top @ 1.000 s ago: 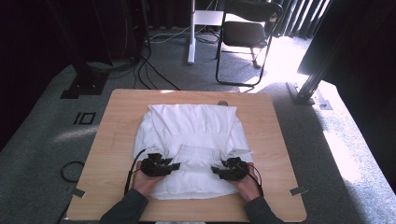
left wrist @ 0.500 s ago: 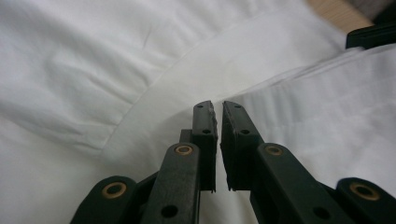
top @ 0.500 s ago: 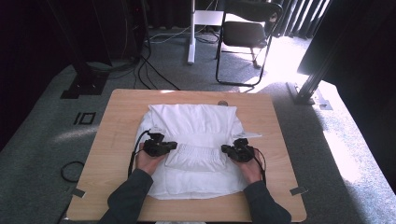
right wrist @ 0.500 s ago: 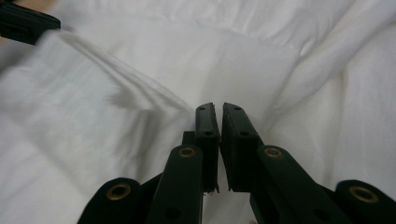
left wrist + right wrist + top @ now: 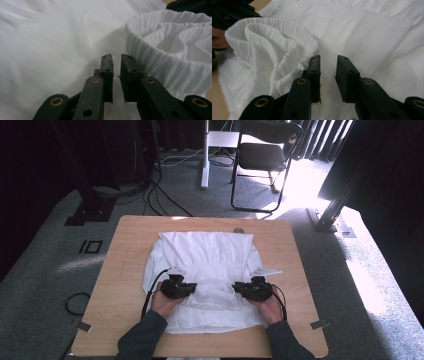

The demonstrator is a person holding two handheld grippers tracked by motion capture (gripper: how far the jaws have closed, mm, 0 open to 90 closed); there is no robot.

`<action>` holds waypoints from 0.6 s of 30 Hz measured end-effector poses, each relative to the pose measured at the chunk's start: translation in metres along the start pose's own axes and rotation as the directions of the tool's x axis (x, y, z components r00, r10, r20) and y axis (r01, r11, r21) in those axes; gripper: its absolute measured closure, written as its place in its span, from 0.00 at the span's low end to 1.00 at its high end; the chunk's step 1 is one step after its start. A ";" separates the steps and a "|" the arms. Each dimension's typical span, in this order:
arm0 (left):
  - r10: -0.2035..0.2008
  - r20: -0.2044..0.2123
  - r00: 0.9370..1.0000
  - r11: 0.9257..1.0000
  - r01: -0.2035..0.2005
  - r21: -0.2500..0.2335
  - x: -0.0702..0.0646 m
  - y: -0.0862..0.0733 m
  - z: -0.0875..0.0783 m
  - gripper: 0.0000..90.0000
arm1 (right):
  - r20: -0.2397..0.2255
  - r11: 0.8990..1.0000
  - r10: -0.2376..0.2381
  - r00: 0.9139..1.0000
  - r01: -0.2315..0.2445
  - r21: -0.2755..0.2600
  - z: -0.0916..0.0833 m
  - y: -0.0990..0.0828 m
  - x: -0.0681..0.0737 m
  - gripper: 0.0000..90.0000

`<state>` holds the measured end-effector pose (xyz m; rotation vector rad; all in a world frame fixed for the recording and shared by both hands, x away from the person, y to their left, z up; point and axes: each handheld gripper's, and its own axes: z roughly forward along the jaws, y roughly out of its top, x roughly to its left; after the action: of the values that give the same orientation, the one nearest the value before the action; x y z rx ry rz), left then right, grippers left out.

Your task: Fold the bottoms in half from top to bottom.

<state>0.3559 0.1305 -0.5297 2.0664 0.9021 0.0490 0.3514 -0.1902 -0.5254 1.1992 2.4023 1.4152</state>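
We fold a white garment [image 5: 202, 270] lying mid-desk [image 5: 125, 285]. Since a second ago, its ribbed hem [image 5: 170, 50] has come up from the near edge onto the middle. Both jaw pairs have just been opening: left gripper [image 5: 116, 58] and right gripper [image 5: 328, 60] stand slightly spread, pinching nothing, so this fold looks laid.

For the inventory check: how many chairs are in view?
1: a black folding chair on the carpet beyond the table's far edge; others may be hidden in the dark.

1 white garment [image 5: 205, 265], 1 table [image 5: 125, 270], 2 hand-held grippers: left [image 5: 189, 289], right [image 5: 239, 289], 1 chair [image 5: 265, 155].
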 end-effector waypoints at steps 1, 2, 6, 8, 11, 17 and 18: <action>0.019 0.017 1.000 1.000 -0.019 0.007 -0.005 -0.004 0.000 0.89 | -0.008 1.000 -0.016 1.000 0.016 -0.005 -0.004 -0.003 0.003 0.79; 0.039 0.026 0.999 0.999 -0.040 0.022 -0.009 -0.009 0.000 0.88 | -0.007 0.999 -0.033 0.999 0.033 -0.015 -0.008 -0.004 0.005 0.77; 0.068 0.047 0.997 0.996 -0.070 0.050 -0.023 -0.027 -0.001 0.86 | 0.013 0.998 -0.024 1.000 0.025 -0.064 -0.020 -0.002 0.009 0.75; 0.073 0.037 0.997 0.995 -0.075 0.059 -0.026 -0.033 0.000 0.86 | -0.006 0.997 -0.027 1.000 0.026 -0.069 -0.019 0.002 0.013 0.75; 0.068 0.029 0.997 0.996 -0.069 0.049 -0.026 -0.036 -0.002 0.86 | -0.038 0.997 -0.062 0.997 0.061 -0.040 -0.007 0.001 0.028 0.76; 0.051 0.028 0.998 0.998 -0.052 0.033 -0.026 -0.041 -0.004 0.82 | -0.041 0.973 -0.189 0.981 0.193 0.130 0.018 -0.033 0.059 0.82; 0.044 0.031 0.999 0.999 -0.045 0.026 -0.026 -0.041 -0.006 0.81 | -0.039 0.968 -0.202 0.979 0.205 0.141 0.019 -0.039 0.061 0.83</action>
<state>0.3106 0.1341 -0.5489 2.1067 0.8432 0.0296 0.2961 -0.1458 -0.5496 0.9323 2.5962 1.2211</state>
